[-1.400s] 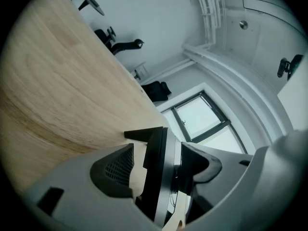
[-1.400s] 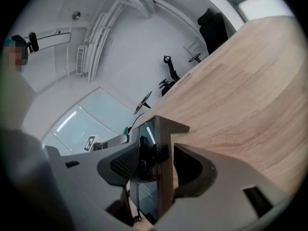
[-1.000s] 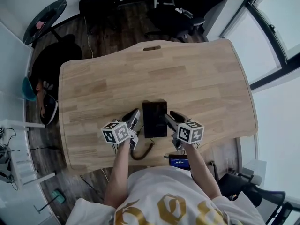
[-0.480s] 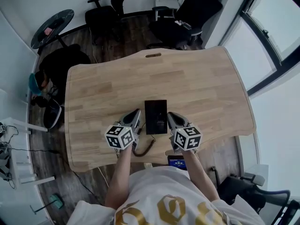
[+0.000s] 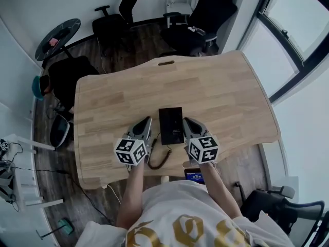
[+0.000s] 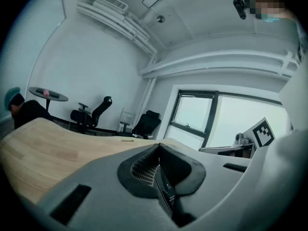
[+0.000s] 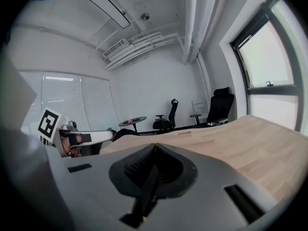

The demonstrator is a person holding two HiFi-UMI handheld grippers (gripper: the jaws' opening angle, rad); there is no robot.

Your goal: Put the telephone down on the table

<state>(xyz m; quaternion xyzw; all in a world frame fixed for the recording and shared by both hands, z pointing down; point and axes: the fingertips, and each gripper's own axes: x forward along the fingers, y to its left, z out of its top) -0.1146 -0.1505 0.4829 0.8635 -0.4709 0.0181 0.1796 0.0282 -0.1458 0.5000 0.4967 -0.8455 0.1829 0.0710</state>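
The telephone [image 5: 170, 126], a flat black block, lies on the wooden table [image 5: 216, 96] near its front edge, and its coiled dark cord [image 5: 160, 158] trails toward me. My left gripper [image 5: 146, 122] hovers just left of it, shut and empty. My right gripper [image 5: 188, 122] hovers just right of it, also shut with nothing between its pads. In the left gripper view the grey jaws of the left gripper [image 6: 159, 147] meet at the tip above the tabletop [image 6: 43, 148]. The right gripper view shows the right gripper [image 7: 155, 147] shut in the same way. The phone is hidden in both gripper views.
Black office chairs [image 5: 198, 19] stand beyond the far edge of the table. A round dark side table [image 5: 57, 37] and a person in a teal cap [image 5: 40, 86] are at the left. Windows run along the right. A small lit screen [image 5: 195, 176] sits at the front edge.
Both grippers have lifted off the table beside the phone and drawn slightly toward me. The phone has stayed flat on the table.
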